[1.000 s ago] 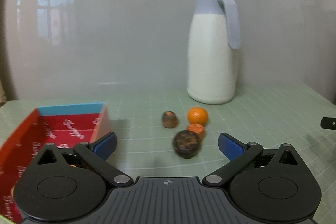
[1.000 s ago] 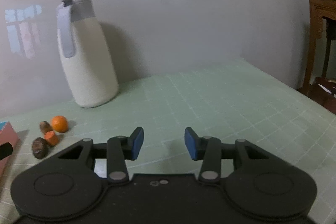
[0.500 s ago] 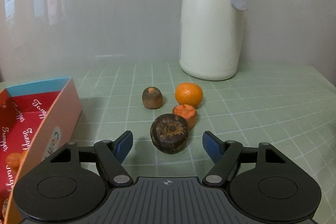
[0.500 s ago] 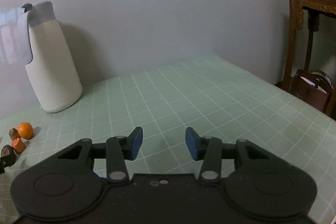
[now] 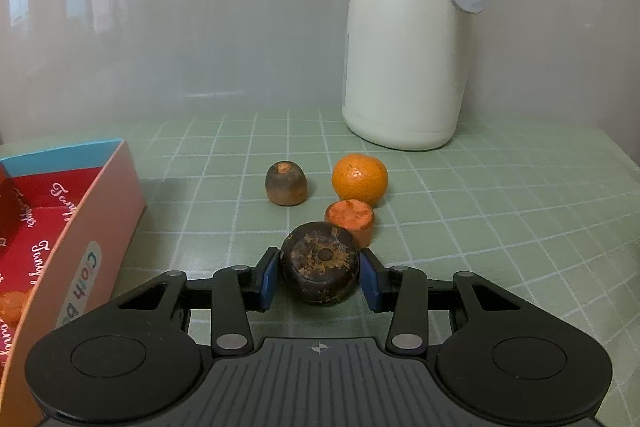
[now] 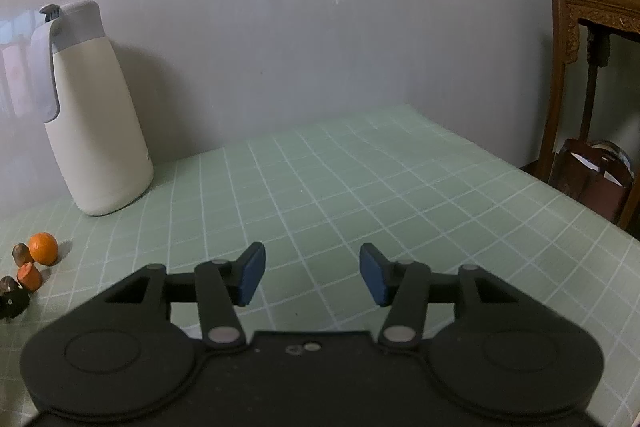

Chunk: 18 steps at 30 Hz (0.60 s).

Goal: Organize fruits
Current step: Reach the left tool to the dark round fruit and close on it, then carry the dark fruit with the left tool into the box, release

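Observation:
A dark brown round fruit [image 5: 319,263] sits on the green grid mat between the blue pads of my left gripper [image 5: 319,277]. The jaws are closing and both pads touch its sides. Just beyond lie an orange cut piece [image 5: 350,221], a mandarin [image 5: 360,179] and a small brown fruit [image 5: 286,183]. A red box [image 5: 80,227] stands at the left with an orange piece [image 5: 10,307] inside. My right gripper [image 6: 312,277] hovers over bare mat, its jaws opening with nothing between them. The mandarin [image 6: 43,247] shows at its far left.
A white jug [image 5: 404,39] with a grey lid and handle stands against the wall behind the fruits. In the right wrist view the mat's right edge drops off beside a carved wooden stand [image 6: 592,27] and a brown bag [image 6: 596,183].
My left gripper came forward and down to the dark fruit, and its jaws closed from wide apart onto its sides. The right gripper swung slightly to the right and its jaws widened a little.

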Motion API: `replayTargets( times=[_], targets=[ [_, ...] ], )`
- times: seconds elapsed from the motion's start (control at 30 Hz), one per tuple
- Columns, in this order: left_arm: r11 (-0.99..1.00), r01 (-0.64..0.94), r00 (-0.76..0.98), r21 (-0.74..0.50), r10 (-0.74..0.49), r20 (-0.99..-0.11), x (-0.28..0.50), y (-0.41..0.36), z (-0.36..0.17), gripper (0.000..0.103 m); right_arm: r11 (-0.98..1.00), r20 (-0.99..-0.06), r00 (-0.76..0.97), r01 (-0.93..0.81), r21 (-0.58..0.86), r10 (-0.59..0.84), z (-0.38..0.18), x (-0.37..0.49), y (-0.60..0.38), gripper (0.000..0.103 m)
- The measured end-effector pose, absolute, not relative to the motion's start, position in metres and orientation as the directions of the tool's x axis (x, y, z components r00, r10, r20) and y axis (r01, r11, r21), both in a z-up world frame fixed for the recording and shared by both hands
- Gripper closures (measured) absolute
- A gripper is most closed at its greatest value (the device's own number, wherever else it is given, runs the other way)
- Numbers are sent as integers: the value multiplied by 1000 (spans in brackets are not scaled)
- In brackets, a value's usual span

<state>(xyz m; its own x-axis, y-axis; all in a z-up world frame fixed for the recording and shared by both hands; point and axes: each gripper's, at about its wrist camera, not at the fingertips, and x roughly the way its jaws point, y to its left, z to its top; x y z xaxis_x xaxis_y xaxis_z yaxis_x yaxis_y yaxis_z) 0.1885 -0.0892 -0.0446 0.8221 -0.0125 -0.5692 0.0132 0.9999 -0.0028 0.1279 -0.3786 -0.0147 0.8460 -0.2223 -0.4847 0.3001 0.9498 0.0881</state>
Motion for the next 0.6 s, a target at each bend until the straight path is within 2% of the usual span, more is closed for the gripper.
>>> replayTargets(
  times=[0.6],
  targets=[
    [999, 36, 852, 4, -29, -523, 153, -76, -14, 61, 952, -467, 859, 289, 105, -210, -2, 122, -364, 51]
  ],
)
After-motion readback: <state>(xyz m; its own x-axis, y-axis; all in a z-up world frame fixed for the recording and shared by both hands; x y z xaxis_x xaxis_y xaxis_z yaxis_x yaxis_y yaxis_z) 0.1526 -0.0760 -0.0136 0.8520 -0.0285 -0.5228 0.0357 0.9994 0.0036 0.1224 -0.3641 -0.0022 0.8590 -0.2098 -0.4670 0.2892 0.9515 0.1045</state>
